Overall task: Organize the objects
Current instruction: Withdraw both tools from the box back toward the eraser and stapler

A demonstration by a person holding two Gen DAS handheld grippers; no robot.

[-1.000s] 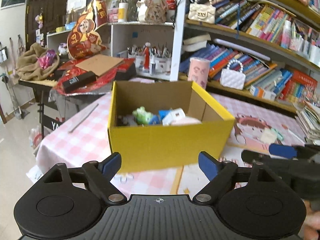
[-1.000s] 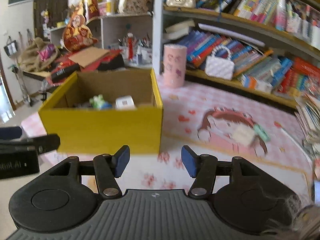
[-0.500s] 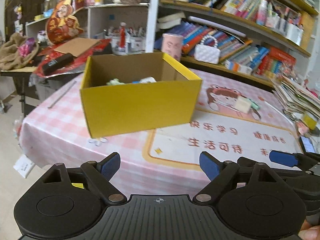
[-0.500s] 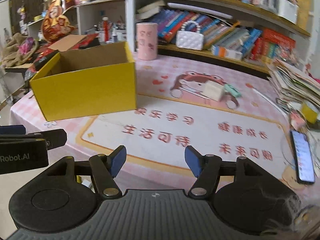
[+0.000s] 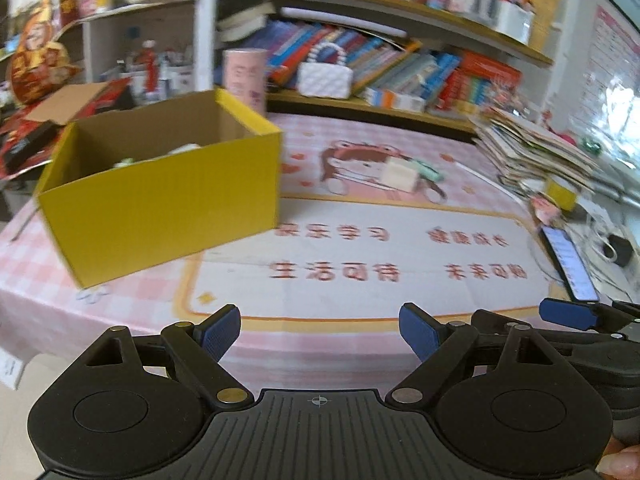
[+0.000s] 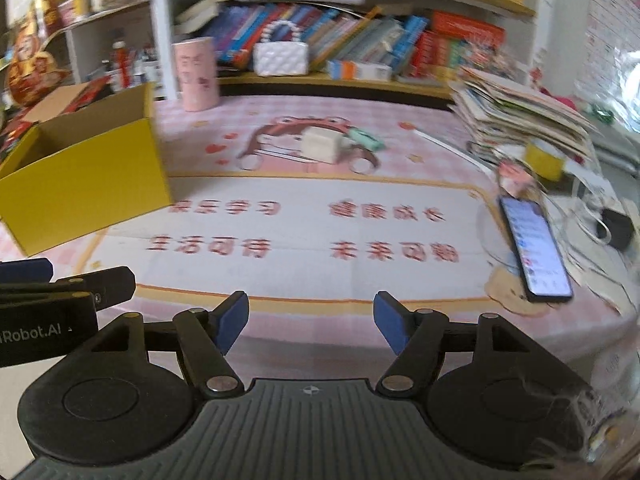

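- Hanging over the near edge of the table (image 5: 360, 216), the left gripper (image 5: 320, 332) has its jaws wide apart and holds nothing.
- The right gripper (image 6: 311, 322) is beside it, jaws wide too, holding nothing.
- The yellow box (image 5: 160, 196) sits on the left.
- A small white block (image 6: 322, 145) and a green thing (image 6: 366, 139) lie touching, far back on the pink mat.

Box (image 5: 160, 200) yellow; tablecloth (image 5: 360, 136) pink-white check (red lettering on mat); block (image 6: 322, 145) seemingly cream.
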